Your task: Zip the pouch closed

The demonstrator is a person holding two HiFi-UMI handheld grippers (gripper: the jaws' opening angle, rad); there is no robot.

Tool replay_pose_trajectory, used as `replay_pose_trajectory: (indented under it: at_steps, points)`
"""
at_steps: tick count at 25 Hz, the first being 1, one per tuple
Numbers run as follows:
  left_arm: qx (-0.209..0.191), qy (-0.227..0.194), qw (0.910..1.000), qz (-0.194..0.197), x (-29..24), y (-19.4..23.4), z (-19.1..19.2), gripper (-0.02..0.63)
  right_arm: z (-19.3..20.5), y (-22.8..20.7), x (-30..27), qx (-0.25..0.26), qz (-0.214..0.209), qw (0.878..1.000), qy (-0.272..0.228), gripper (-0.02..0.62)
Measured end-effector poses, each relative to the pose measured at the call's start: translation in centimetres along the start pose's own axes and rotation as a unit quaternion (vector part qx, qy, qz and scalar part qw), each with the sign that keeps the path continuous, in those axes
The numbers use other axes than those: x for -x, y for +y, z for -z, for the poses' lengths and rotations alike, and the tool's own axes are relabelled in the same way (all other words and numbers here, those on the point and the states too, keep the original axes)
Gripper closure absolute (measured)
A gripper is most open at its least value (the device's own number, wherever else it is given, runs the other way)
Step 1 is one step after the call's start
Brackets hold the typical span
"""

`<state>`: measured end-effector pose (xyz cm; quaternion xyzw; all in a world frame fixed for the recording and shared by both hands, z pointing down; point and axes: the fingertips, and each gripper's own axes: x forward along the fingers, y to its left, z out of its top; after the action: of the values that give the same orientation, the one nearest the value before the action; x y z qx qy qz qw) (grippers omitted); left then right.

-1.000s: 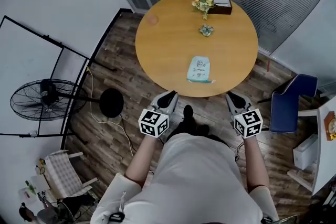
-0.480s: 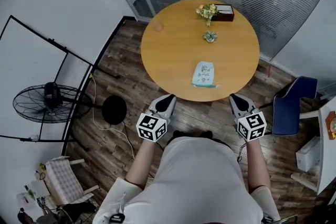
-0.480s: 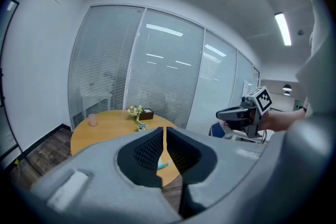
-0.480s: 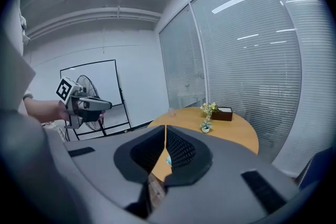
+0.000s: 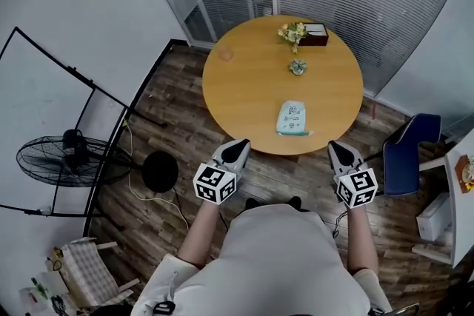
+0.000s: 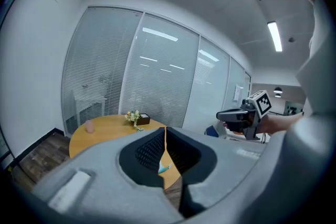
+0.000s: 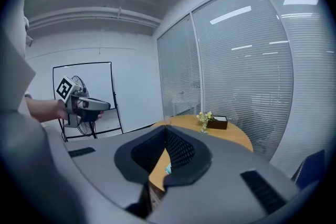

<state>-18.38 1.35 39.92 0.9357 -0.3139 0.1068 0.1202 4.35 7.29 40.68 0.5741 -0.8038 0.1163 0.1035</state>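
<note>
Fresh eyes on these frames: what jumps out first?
The round wooden table fills the middle of the head view, with a pale blue pouch lying by its near edge. Short of the table, the left tool and right tool hover with jaws together, holding nothing. A black floor fan stands at far left.

Bright, even ceiling light is filling all three views.
Ceiling lamps are glowing white and throwing streaky reflections across the glass wall. Both gripper views are bending hard and fading to black at their rims, and the left gripper and right gripper are looming close and slightly soft, while the head view is rendering sharp, its straight lines curving outward.
</note>
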Motion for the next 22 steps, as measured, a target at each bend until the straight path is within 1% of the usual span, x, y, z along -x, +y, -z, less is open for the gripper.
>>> replay_pose_trajectory:
  at_steps: [7,13,22]
  points:
    - [0.003,-0.006,0.9999,0.009,0.7,0.3,0.2,0.584,-0.1,0.8,0.7,0.000,0.017,1.000,-0.005,0.592]
    - [0.010,-0.009,0.9998,0.013,1.3,0.4,0.4,0.584,0.0,1.6,1.0,-0.003,0.022,1.000,-0.003,0.592]
    - [0.009,-0.012,0.9998,0.011,0.7,-0.1,0.6,0.584,0.5,0.8,1.8,0.002,0.024,1.000,0.000,0.592]
